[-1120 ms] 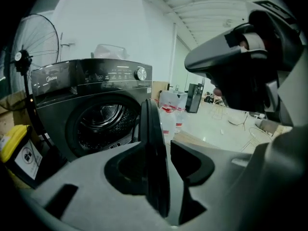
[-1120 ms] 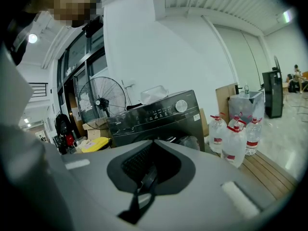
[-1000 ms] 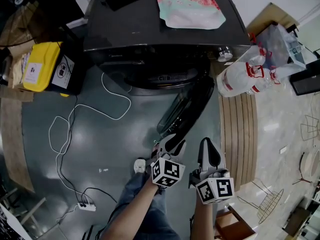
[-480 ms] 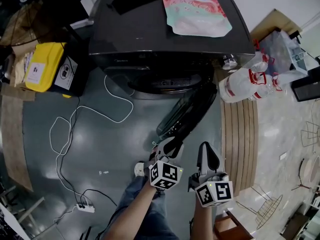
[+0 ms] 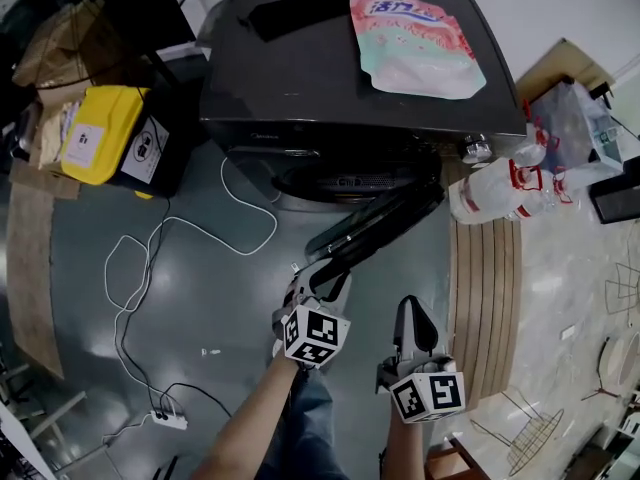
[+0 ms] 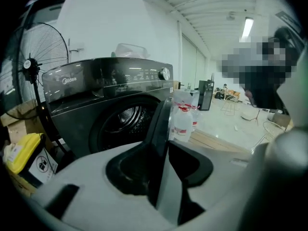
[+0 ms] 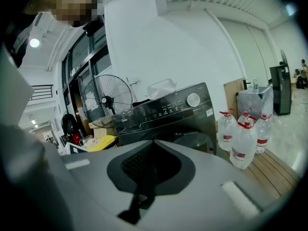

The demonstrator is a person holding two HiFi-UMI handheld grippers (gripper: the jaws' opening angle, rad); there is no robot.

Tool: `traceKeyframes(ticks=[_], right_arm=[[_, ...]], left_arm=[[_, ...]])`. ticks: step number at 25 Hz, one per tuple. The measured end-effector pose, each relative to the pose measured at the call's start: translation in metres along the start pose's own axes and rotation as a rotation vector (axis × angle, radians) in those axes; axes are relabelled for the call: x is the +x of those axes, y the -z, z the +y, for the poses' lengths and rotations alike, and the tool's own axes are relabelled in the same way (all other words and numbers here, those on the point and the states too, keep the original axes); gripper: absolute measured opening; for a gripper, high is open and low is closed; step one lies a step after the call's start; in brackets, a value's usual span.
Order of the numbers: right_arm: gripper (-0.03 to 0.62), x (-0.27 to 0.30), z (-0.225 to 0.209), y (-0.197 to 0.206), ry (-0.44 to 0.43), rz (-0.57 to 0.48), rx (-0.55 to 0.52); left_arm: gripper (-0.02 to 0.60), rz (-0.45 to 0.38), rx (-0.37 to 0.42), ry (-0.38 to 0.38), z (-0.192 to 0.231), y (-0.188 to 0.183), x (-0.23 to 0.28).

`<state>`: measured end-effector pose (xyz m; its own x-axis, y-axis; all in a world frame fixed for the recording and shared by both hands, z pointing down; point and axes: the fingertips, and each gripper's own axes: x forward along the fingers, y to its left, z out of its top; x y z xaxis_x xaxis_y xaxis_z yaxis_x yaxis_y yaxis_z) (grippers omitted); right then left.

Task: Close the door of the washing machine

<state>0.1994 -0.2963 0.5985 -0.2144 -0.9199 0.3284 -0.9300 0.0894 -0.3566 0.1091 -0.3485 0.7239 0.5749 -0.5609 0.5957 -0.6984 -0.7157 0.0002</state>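
Two grippers sit low before the washing machine. The left gripper is stretched forward, jaws clamped on the free edge of the half-open door. Its own view shows that edge rising between the jaws, with the drum beyond, to their left. The right gripper hangs behind, jaws together on nothing, with water bottles ahead-right of them. Only the gripper views catch the standing fan.

right gripper, jaws together, faces the washing machine.
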Motion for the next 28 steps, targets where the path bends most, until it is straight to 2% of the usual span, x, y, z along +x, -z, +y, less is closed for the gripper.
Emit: traceKeyframes(ticks=[10,15,24,28], right_arm=[[0.009,0.073,0.04,-0.007,-0.113,-0.01,-0.047],[0.011,0.1,0.053,-0.012,-0.141,-0.01,-0.055],[0.011,0.104,0.06,0.0,-0.138,0.026,-0.056],[0.011,0.103,0.056,0.003,-0.125,0.032,-0.054]], left_arm=[[0.155,-0.032,0.048,-0.019,0.064,-0.015,0.018],[0.161,-0.044,0.052,-0.049,0.091,-0.023,0.028],[0.156,-0.034,-0.009,-0.185,0.14,-0.039,0.048],[0.085,-0.004,-0.079,-0.289,0.163,-0.038,0.046]])
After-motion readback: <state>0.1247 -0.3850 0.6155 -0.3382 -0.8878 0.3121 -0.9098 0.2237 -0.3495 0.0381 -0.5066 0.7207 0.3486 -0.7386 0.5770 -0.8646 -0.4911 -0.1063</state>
